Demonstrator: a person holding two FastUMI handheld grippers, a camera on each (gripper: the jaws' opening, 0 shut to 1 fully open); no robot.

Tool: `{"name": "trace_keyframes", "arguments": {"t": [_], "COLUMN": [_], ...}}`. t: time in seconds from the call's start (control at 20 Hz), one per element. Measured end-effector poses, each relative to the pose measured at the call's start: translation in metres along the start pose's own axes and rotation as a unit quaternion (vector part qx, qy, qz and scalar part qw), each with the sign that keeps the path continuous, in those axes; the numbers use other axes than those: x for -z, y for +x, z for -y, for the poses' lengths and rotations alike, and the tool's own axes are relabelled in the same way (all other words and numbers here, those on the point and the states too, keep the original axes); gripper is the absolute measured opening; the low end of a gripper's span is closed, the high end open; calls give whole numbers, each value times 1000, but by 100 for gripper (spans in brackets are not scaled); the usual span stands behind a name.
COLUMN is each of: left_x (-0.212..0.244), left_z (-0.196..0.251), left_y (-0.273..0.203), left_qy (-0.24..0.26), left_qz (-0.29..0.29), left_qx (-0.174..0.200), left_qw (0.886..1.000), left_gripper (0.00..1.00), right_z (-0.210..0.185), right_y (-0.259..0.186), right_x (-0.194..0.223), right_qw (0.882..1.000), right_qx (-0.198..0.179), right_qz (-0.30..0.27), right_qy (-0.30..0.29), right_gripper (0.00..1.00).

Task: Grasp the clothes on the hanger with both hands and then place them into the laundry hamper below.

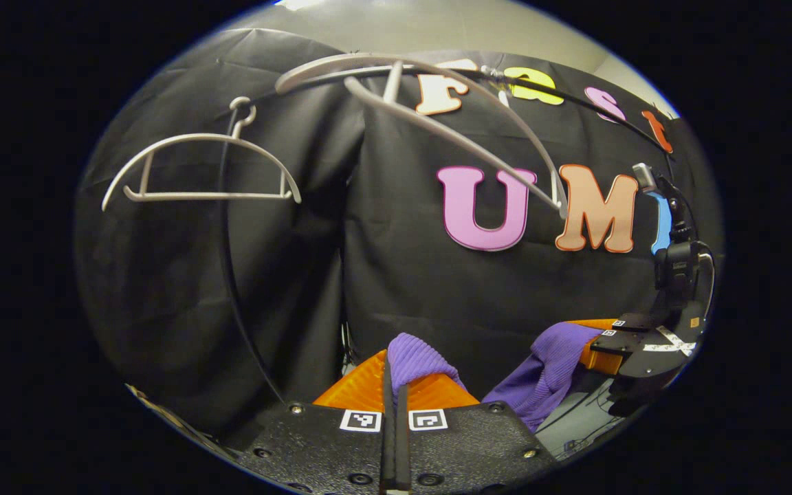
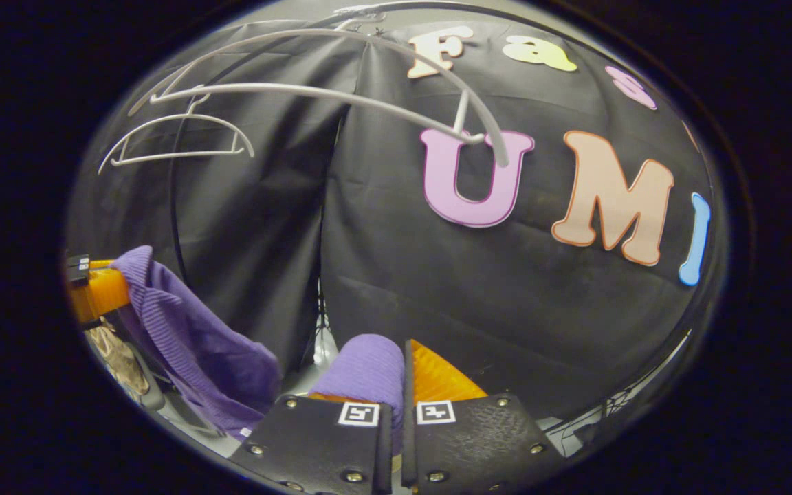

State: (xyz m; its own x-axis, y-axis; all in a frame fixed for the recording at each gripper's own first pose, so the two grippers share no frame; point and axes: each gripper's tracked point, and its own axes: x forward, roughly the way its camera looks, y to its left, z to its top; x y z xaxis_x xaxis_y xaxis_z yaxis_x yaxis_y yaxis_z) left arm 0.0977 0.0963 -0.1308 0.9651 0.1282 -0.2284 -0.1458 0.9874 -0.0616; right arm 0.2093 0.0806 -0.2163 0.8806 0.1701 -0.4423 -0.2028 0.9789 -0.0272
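Evidently the purple knit garment (image 1: 413, 357) is off the bare hanger (image 1: 437, 117), pinched in both closed grippers, left gripper (image 1: 396, 385) and right gripper (image 2: 403, 375); lowering into the hamper remains.

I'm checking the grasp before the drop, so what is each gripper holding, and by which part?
Both hold the purple garment. The left gripper is shut on a bunched fold at one end, the right gripper on a fold at the other.

Two grey hangers (image 1: 200, 168) (image 1: 437, 117) on one curved black rail (image 1: 231, 275), one purple garment (image 1: 547, 371), two grippers (image 1: 396, 385) (image 2: 396, 375), each pinching the purple cloth
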Motion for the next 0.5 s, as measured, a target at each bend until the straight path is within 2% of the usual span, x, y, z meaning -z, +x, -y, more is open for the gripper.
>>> {"name": "trace_keyframes", "arguments": {"t": [0.25, 0.5], "left_x": [46, 94], "left_z": [11, 27], "left_y": [16, 27], "left_qy": [-15, -26], "left_qz": [-60, -138], "left_qx": [19, 45], "left_qw": [998, 989], "left_gripper": [0, 1], "right_z": [-10, -19], "right_y": [2, -1], "right_x": [51, 98], "right_qw": [998, 993], "right_qx": [-5, -10], "right_qz": [-55, -117], "right_qy": [10, 31], "right_gripper": [6, 6]}}
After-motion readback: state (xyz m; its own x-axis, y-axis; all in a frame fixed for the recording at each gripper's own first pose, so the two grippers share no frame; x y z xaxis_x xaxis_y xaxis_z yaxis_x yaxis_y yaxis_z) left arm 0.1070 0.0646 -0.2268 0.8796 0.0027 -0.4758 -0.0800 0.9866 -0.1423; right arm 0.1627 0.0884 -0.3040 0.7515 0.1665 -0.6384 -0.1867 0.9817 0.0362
